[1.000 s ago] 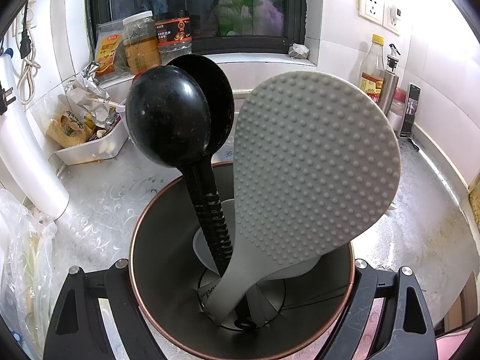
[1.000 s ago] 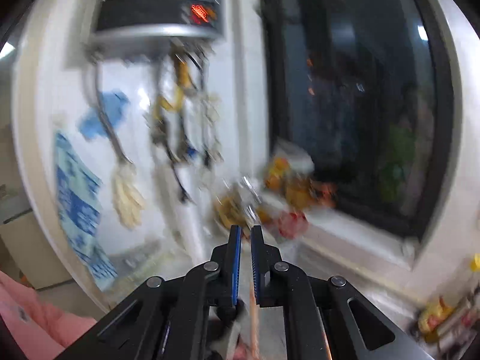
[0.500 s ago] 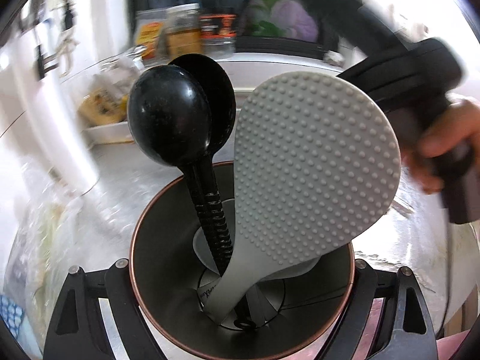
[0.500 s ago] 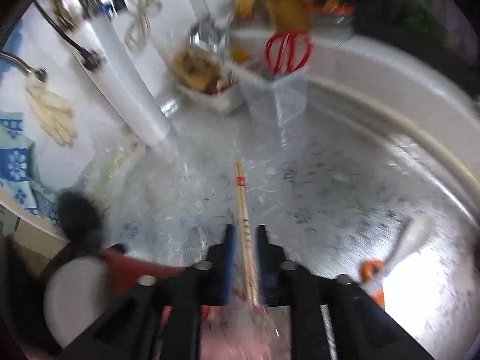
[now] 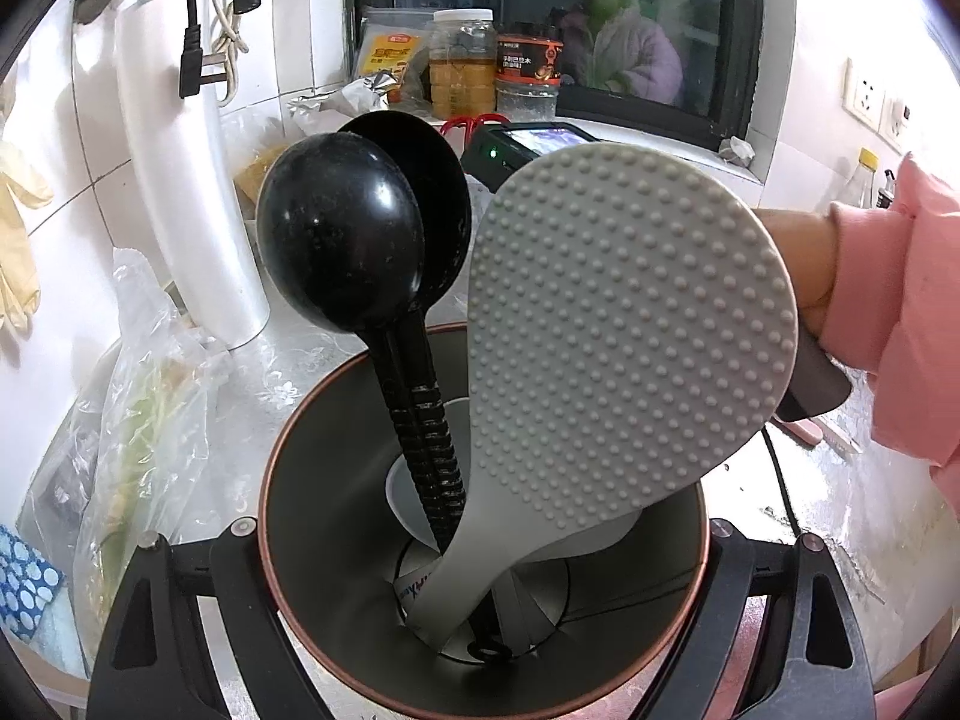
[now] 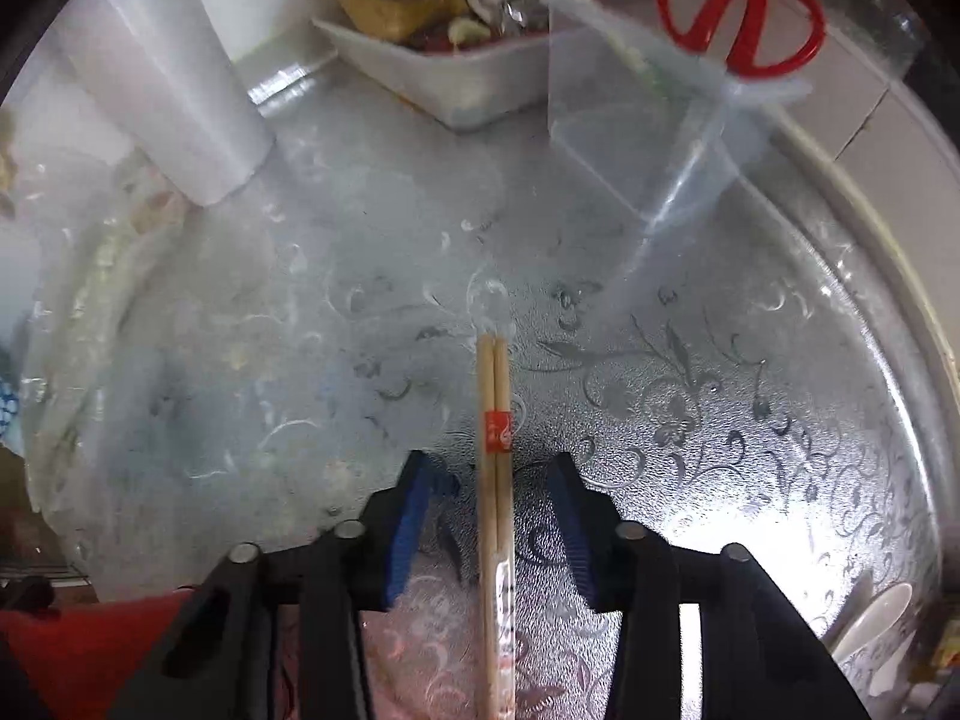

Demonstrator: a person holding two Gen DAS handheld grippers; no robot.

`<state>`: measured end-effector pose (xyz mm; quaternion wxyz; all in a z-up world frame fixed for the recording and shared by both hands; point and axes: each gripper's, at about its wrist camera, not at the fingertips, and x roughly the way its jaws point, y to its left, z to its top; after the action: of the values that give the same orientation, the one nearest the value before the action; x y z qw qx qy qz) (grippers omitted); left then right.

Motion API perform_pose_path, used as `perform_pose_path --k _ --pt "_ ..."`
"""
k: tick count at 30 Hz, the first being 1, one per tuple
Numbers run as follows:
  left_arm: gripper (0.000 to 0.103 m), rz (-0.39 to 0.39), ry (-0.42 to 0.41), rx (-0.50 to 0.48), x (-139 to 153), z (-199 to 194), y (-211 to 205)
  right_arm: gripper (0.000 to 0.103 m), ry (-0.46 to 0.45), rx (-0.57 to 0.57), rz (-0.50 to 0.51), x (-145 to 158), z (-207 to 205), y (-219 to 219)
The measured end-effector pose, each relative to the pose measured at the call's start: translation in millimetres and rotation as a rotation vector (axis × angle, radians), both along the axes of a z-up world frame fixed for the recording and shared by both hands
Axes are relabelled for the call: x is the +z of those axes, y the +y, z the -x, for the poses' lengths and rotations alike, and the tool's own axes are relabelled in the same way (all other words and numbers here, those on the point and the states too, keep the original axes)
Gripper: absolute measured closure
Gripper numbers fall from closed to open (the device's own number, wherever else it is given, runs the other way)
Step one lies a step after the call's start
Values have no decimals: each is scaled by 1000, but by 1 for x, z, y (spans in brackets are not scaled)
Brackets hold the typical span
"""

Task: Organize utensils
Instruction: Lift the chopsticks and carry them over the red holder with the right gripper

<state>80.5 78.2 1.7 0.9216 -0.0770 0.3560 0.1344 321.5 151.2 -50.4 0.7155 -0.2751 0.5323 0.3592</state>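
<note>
Copper-rimmed and dark inside, the cup (image 5: 312, 540) fills the lower middle of the left wrist view, clamped at its sides by the left claw (image 5: 480, 546), which is as closed as the cup lets it be. It holds three utensils: two black ladles (image 5: 342, 252) standing bowl-up at centre left, one nested behind the other, and one grey dimpled rice paddle (image 5: 618, 324) leaning to the right. Compared with a second ago the cup and its load sit the same between the fingers, but the background has swung; a hand (image 5: 804, 264) in a pink sleeve (image 5: 900, 324) now shows at the right edge.

From the right wrist view, one pair of pale wooden chopsticks (image 6: 495, 420) with a red band lies on the patterned metal counter (image 6: 720, 390), running up the lower middle of the frame. The right claw (image 6: 495, 480) is opening, its blue pads (image 6: 414, 516) clear of the pair on both sides. A second ago they were nearly shut and the view faced a wall. One pair of red scissors (image 6: 741, 6) sits upper right, one white spoon (image 6: 870, 618) lower right.
</note>
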Motion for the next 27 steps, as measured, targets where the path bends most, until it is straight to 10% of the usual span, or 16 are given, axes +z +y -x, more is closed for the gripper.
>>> perform_pose_path --k 5,10,15,27 --pt "13 3 -8 2 0 -1 5 92 -24 -14 13 0 0 8" --pt "13 -5 -4 -7 0 -2 6 92 5 -22 -6 0 8 -3" --pt "13 -37 7 -32 -2 -7 -1 92 36 -84 -203 30 22 -61" --pt "13 -42 16 -171 0 -40 -31 92 -271 -252 -603 153 96 -213"
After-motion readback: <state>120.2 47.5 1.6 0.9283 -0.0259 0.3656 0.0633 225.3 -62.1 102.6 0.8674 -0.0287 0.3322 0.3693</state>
